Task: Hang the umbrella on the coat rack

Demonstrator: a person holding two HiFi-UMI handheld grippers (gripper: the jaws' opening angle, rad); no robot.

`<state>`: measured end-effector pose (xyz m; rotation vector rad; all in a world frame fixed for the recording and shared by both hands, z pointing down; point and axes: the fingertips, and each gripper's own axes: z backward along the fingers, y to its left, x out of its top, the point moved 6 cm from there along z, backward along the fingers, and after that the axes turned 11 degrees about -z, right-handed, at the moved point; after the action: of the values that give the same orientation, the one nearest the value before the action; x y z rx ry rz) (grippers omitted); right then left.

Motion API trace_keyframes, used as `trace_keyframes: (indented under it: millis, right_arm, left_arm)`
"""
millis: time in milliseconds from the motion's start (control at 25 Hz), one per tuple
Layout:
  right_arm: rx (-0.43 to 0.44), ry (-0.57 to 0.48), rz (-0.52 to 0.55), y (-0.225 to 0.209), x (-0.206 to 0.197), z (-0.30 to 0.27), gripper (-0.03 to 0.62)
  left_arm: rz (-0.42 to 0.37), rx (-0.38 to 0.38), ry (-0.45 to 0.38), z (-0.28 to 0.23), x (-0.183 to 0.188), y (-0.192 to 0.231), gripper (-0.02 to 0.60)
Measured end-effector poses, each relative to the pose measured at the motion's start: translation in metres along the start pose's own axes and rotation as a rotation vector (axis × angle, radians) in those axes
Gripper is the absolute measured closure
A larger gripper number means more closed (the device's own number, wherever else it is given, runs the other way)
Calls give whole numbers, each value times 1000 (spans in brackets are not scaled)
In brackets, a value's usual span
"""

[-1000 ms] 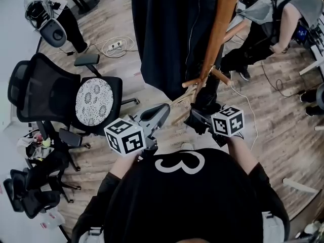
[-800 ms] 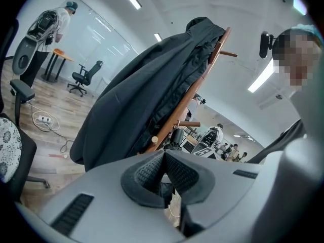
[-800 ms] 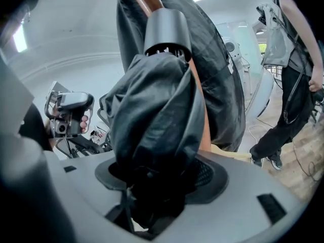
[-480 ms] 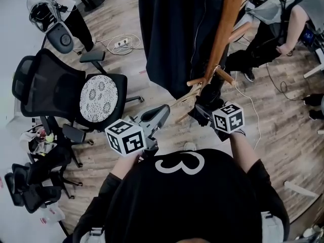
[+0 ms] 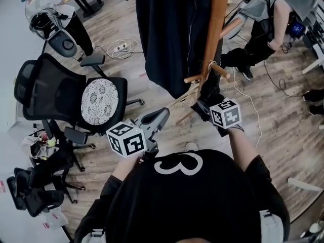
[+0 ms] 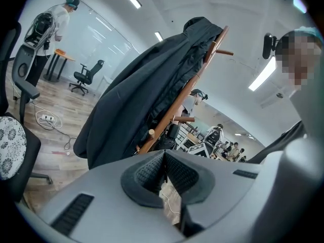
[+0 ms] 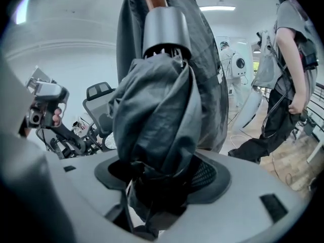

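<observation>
The wooden coat rack (image 5: 216, 29) stands straight ahead with short pegs (image 5: 194, 78) low on its pole and a long dark coat (image 5: 169, 29) draped over it. My right gripper (image 5: 205, 109) is close to the pole's lower pegs, shut on a folded dark grey umbrella (image 7: 154, 110). The umbrella's grey end cap (image 7: 164, 29) points up at the coat and the brown pole. My left gripper (image 5: 161, 116) hovers left of the rack, shut, with nothing between its ribbed pads (image 6: 152, 173). In the left gripper view the coat (image 6: 147, 95) and the rack pole (image 6: 187, 92) lean across the picture.
A black office chair with a patterned cushion (image 5: 98, 97) stands to the left, and another chair (image 5: 30, 196) lies at the lower left. Cables and a power strip (image 5: 119, 47) trail on the wood floor. One person (image 5: 273, 14) sits at the upper right; another (image 5: 50, 4) stands at the upper left.
My right gripper has moved a little further up towards the rack pegs with the umbrella in it. The left gripper has stayed where it was.
</observation>
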<state>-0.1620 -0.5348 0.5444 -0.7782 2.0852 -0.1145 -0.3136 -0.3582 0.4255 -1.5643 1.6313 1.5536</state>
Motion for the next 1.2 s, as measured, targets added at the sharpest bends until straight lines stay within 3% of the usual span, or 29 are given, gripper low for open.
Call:
trace_keyframes:
  millis: [280, 520, 600, 800, 920, 960, 1040, 1200]
  right_arm:
    - [-81, -38, -17, -5, -3, 20, 313]
    - [-62, -98, -52, 10, -16, 54, 315]
    - [-21, -132, -61, 24, -19, 69, 315]
    - [213, -258, -116, 86, -24, 117, 315]
    - [275, -341, -111, 118, -31, 150, 319]
    - [279, -368, -123, 127, -36, 160, 349]
    - [288, -415, -179, 143, -47, 178, 555]
    - [330, -412, -194, 183, -73, 204, 560]
  left_arm:
    - [-18, -35, 14, 7, -5, -20, 566]
    - [-28, -54, 17, 23, -21, -45, 566]
    - [-37, -65, 17, 28, -23, -52, 566]
    - [-76, -112, 20, 45, -28, -74, 566]
    - [-99, -142, 22, 57, -35, -88, 566]
    - [-104, -155, 22, 62, -38, -92, 566]
    - [-113, -185, 21, 71, -46, -100, 566]
    - [-143, -258, 25, 84, -59, -118, 566]
